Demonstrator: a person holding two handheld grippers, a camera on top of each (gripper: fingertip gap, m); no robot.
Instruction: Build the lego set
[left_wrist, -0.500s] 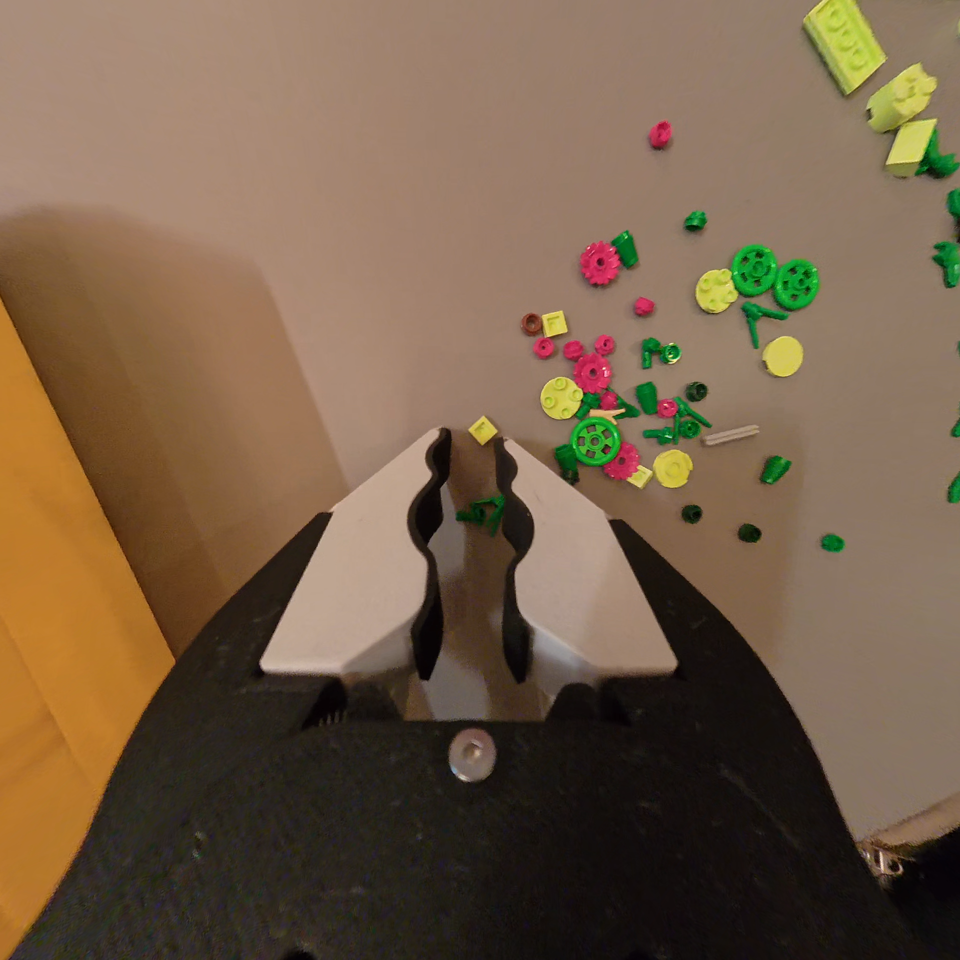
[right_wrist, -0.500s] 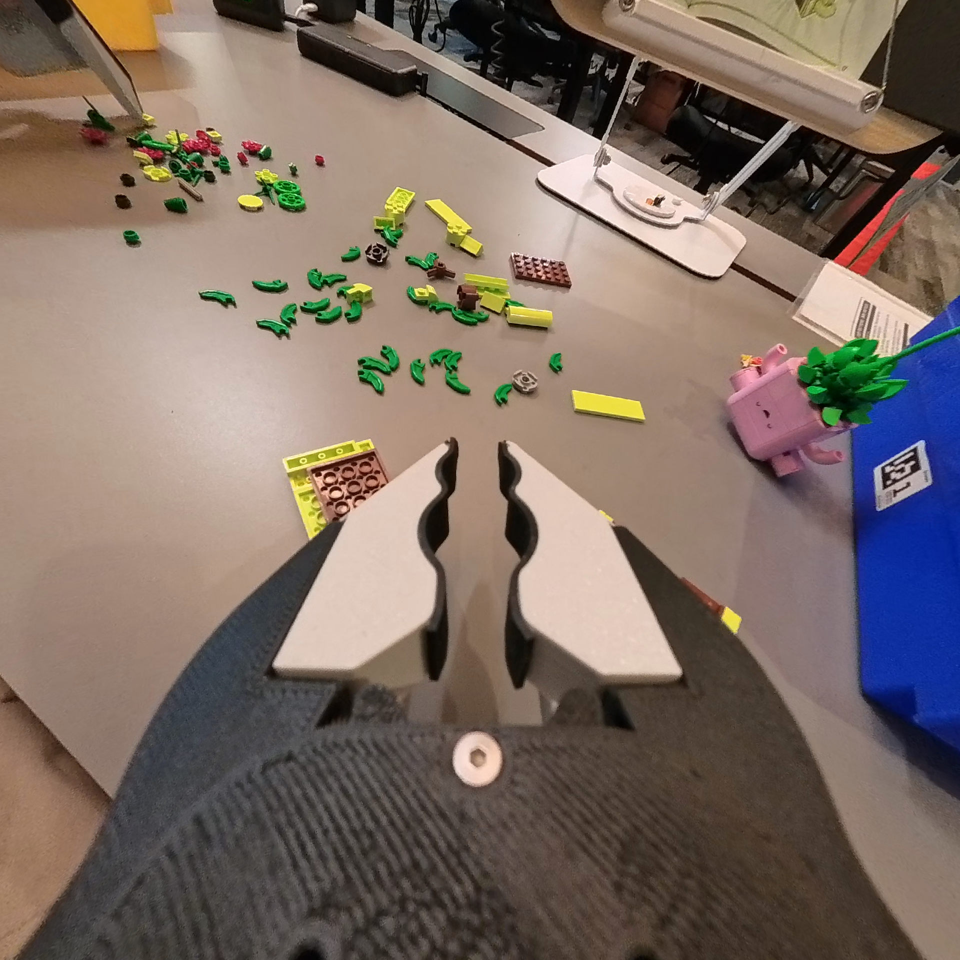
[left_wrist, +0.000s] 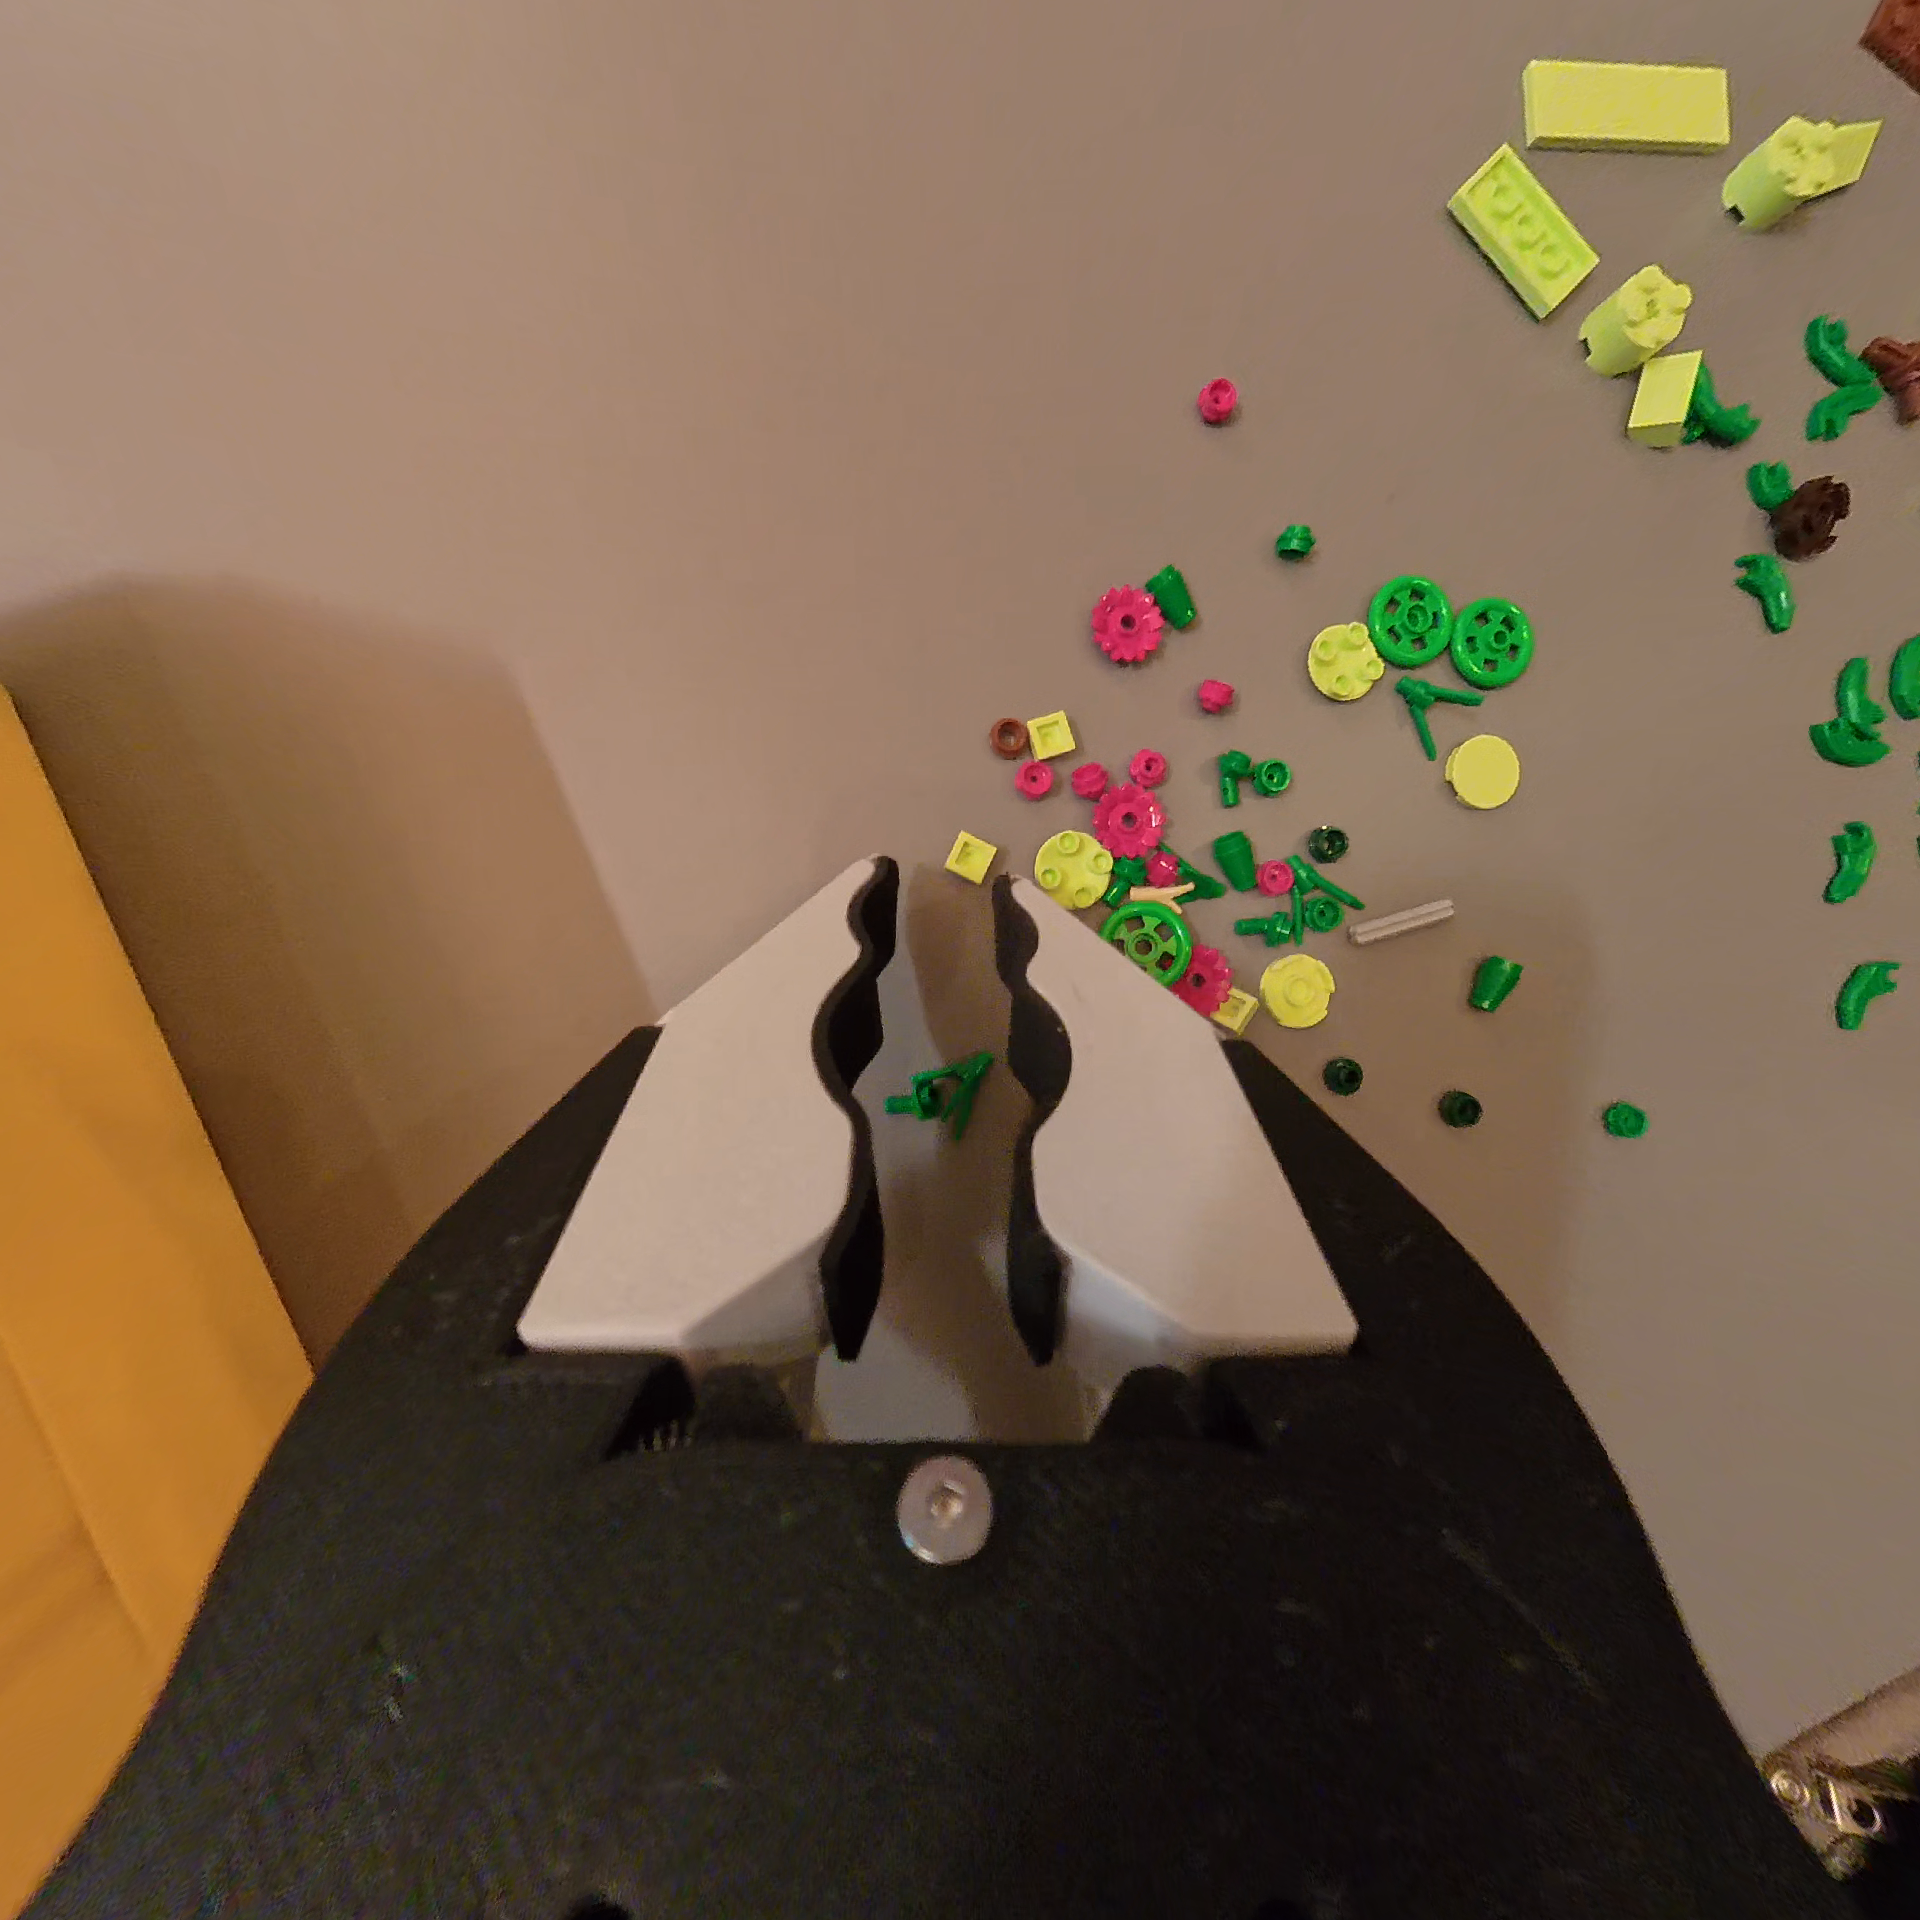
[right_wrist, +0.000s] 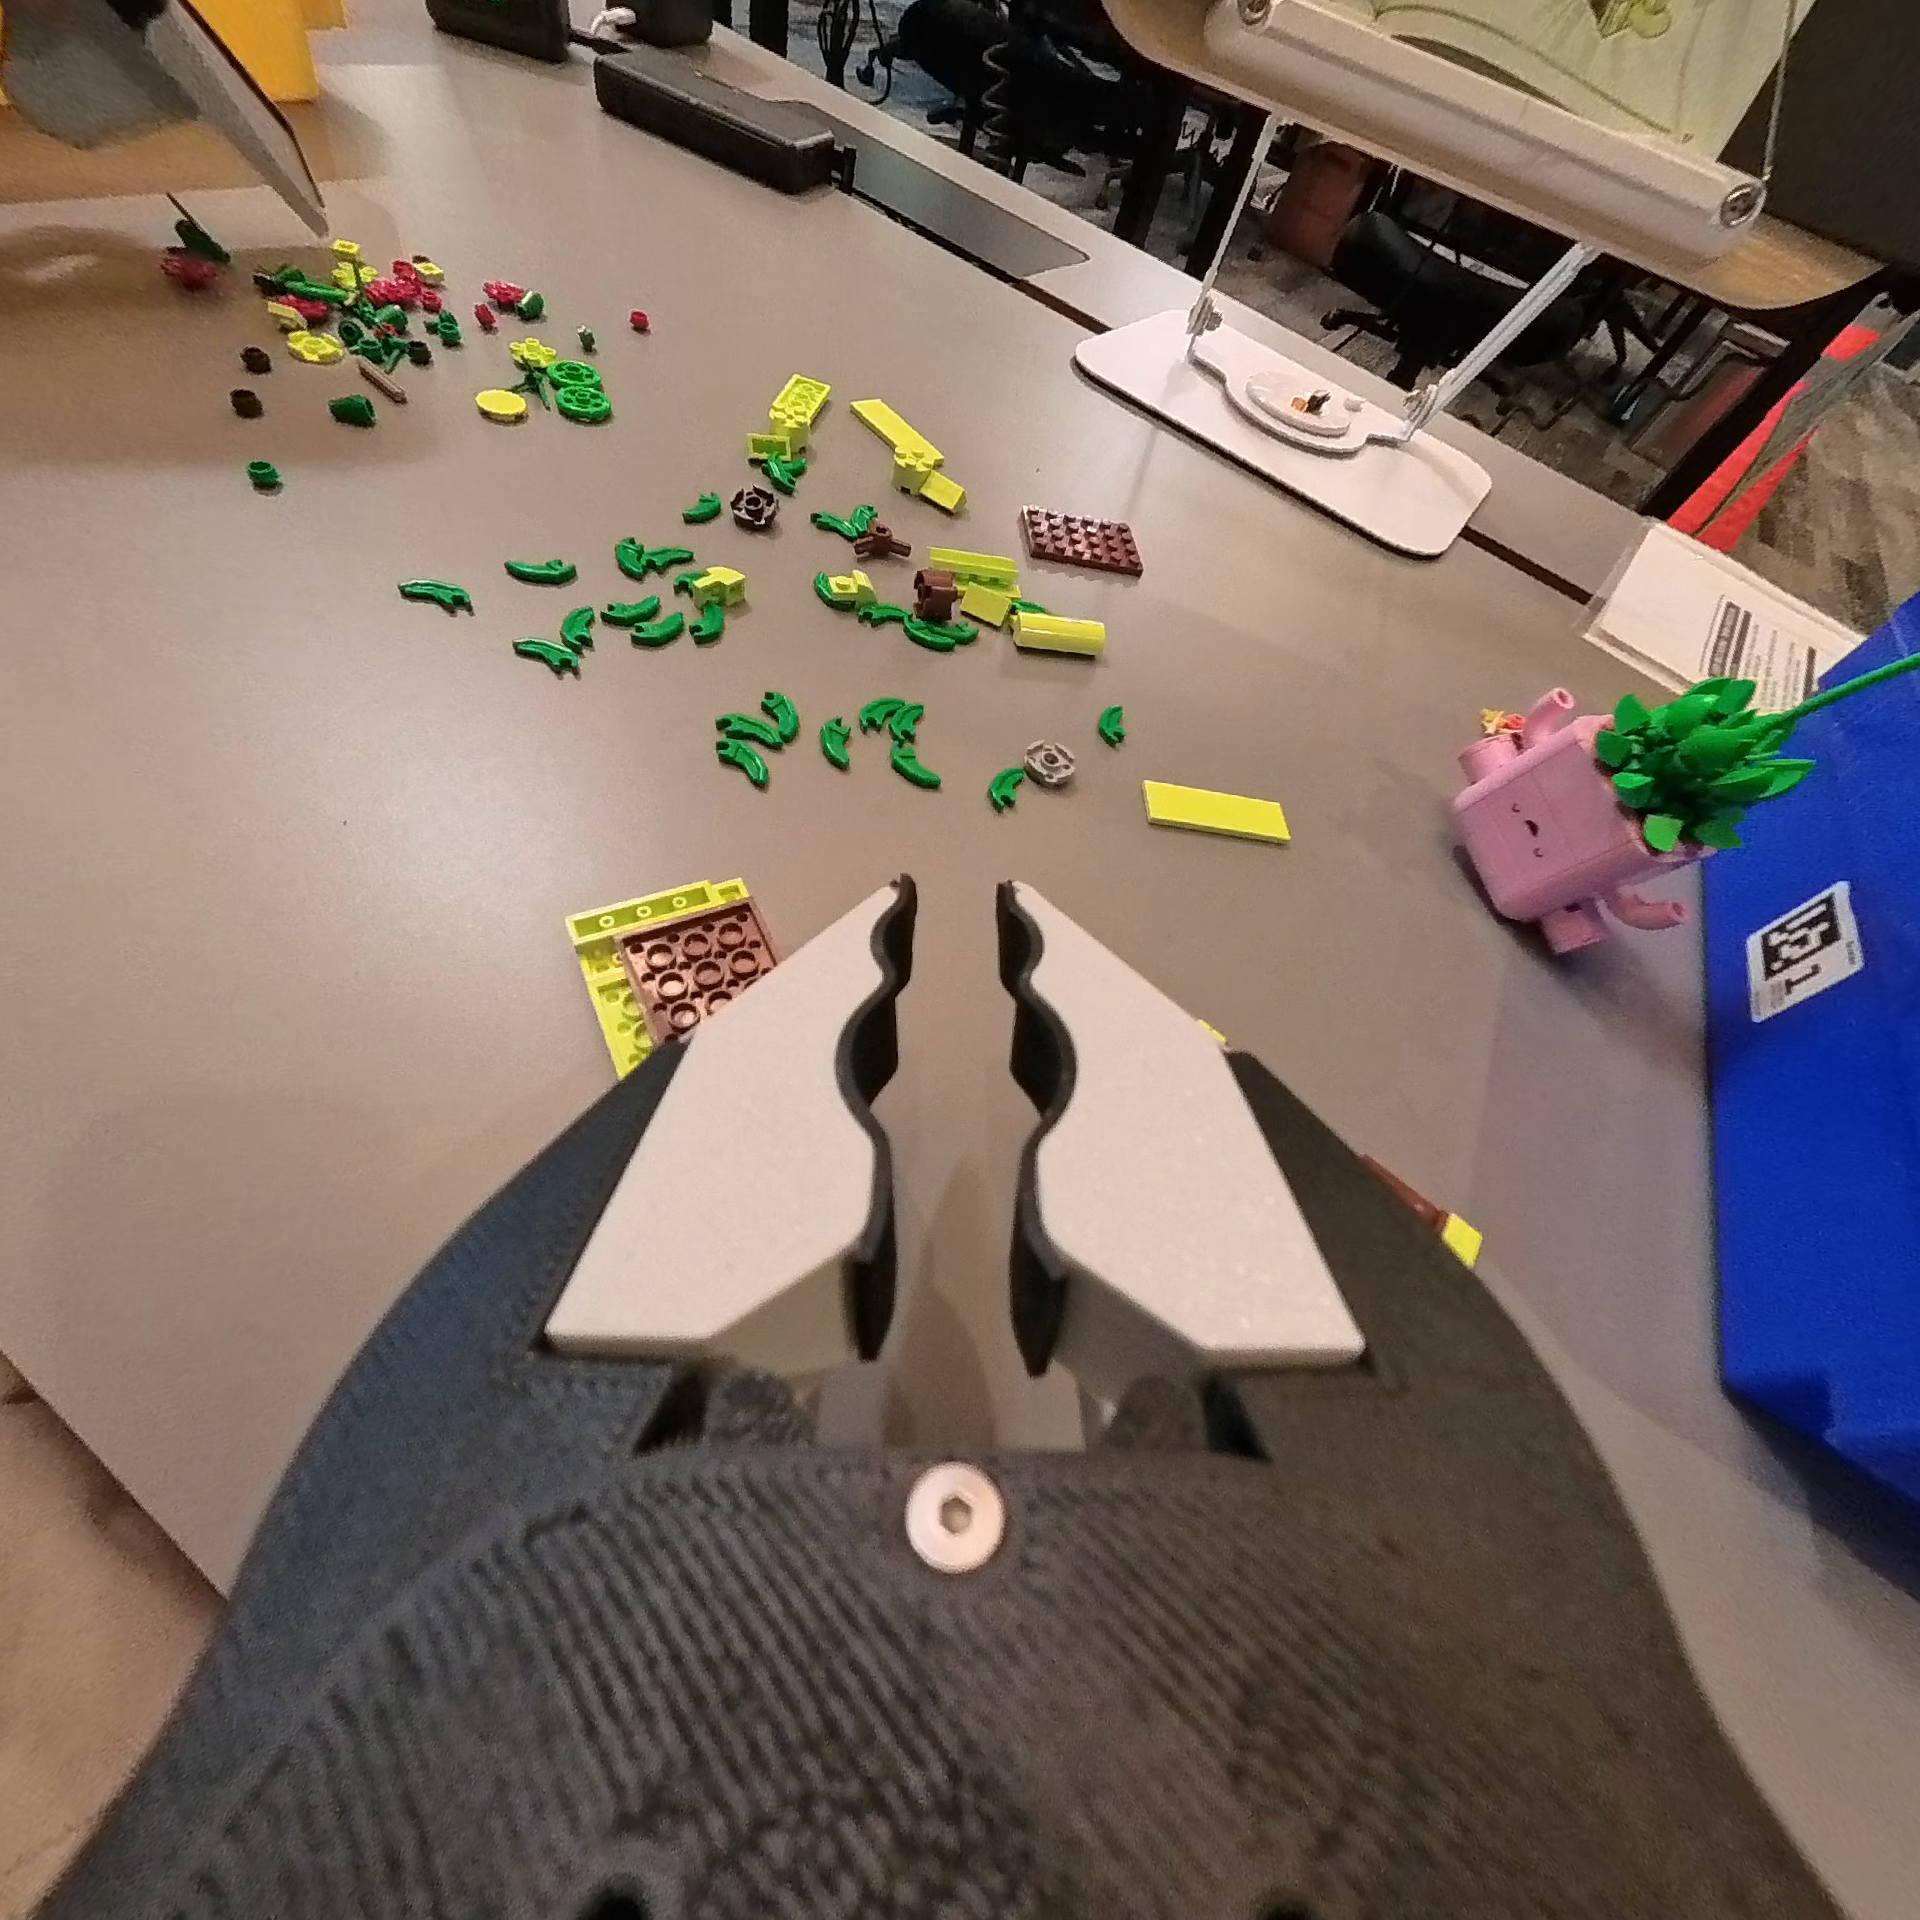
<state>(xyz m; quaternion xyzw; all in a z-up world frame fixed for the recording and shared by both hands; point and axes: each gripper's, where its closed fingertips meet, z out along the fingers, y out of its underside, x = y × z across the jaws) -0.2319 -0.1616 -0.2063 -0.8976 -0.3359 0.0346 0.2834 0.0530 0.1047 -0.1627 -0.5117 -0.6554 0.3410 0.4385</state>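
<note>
Table (right_wrist: 312, 935): grey, carries all the loose pieces.
Blue bin (right_wrist: 1829, 1091): at the table's right edge.
Left gripper (left_wrist: 945, 899): above the table, jaws a little apart, nothing clamped; a small green stem (left_wrist: 940, 1091) lies on the table, seen in the gap between them.
Right gripper (right_wrist: 956, 894): over the near table edge, jaws a little apart, empty.
Pink figure (right_wrist: 1558, 842): on its side beside the bin, green leaves on top.
Brown plate (right_wrist: 696, 966): on a lime plate, just left of the right gripper.
Lime tile (right_wrist: 1216, 810): flat, ahead of the right gripper.
Green leaves (right_wrist: 748, 748): scattered mid-table.
Magenta flowers (left_wrist: 1127, 816): in a cluster of small pieces right of the left gripper.
</note>
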